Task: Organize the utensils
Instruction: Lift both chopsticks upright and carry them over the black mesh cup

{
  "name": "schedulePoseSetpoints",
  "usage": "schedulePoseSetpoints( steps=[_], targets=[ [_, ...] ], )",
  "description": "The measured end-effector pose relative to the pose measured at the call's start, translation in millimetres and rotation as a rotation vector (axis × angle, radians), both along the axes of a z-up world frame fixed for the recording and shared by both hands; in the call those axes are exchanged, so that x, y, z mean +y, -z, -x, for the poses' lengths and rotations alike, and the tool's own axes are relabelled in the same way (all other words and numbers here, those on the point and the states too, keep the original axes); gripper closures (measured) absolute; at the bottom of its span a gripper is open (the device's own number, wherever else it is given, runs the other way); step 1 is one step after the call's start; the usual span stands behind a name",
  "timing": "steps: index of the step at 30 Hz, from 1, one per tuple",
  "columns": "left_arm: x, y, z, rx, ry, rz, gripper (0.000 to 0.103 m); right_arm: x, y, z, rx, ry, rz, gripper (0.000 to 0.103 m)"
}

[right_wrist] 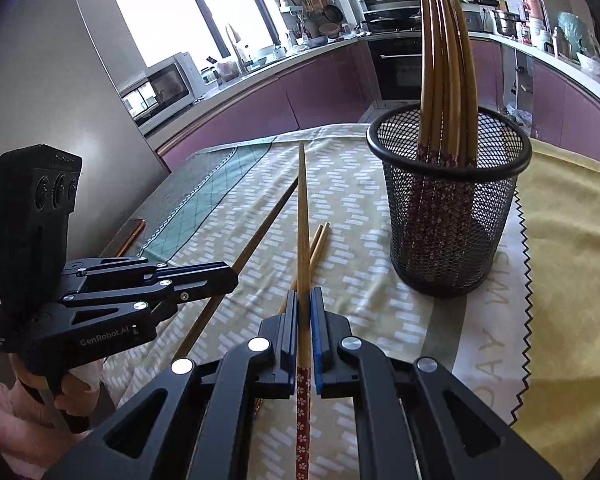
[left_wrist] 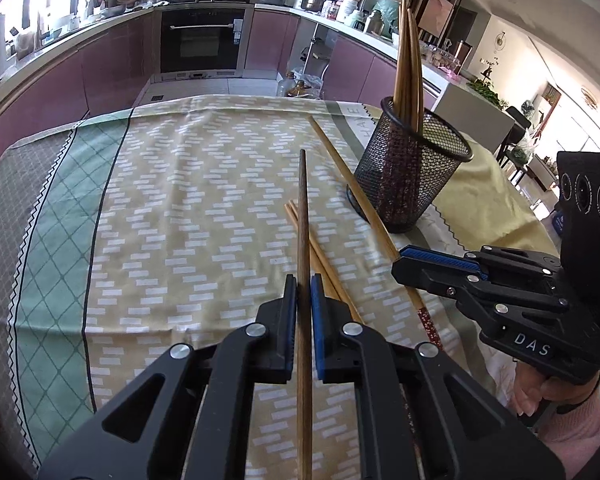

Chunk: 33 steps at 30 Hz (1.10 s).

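My left gripper (left_wrist: 303,286) is shut on a dark brown chopstick (left_wrist: 302,208) that points away over the patterned tablecloth (left_wrist: 180,200). My right gripper (right_wrist: 304,300) is shut on a light bamboo chopstick (right_wrist: 302,216) with a red floral handle. Each gripper shows in the other's view: the right gripper (left_wrist: 400,264) at the right, the left gripper (right_wrist: 234,276) at the left. Two loose bamboo chopsticks (left_wrist: 328,272) lie on the cloth between them. A black mesh holder (right_wrist: 452,216) with several chopsticks upright in it stands to the right, beyond both grippers.
A yellow cloth (right_wrist: 572,240) lies under and right of the holder. A thin orange-edged flat object (right_wrist: 130,234) rests near the table's left edge. Purple kitchen cabinets and an oven (left_wrist: 202,40) stand beyond the table's far edge.
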<state>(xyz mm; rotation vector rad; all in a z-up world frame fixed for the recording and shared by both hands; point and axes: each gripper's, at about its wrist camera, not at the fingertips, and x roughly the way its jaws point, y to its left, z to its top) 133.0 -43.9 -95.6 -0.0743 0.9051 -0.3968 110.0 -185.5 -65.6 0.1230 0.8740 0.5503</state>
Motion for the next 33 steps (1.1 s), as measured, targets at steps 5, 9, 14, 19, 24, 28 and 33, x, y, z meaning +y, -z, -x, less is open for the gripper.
schedulePoseSetpoints(
  steps=[5,9,14,19,24,28,33],
  targets=[
    [2.6,-20.8,7.4,-0.028,0.036,0.062,0.095,-9.9,-14.9,5.8,-0.035,0.007,-0.026,0.097],
    [2.1,-38.9,13.4,-0.057,0.066,0.096,0.095,-17.2,-25.2,8.3,-0.062,0.019,-0.04,0.097],
    [3.2,-60.2,19.1,-0.094,0.096,0.137,0.095,-27.5,-36.6,11.2,-0.094,0.035,-0.068,0.097],
    [3.5,-78.7,25.3,-0.126,0.117,0.168,0.095,-36.6,-48.0,11.7,-0.128,0.05,-0.09,0.097],
    [1.1,-93.6,25.3,-0.151,0.125,0.194,0.095,-43.8,-58.7,9.9,-0.159,0.062,-0.099,0.097],
    [-2.8,-103.3,20.4,-0.173,0.131,0.208,0.095,-48.7,-66.8,6.4,-0.185,0.072,-0.101,0.097],
    [-10.1,-116.3,11.0,-0.21,0.137,0.215,0.095,-57.1,-80.8,1.9,-0.225,0.092,-0.097,0.097]
  ],
)
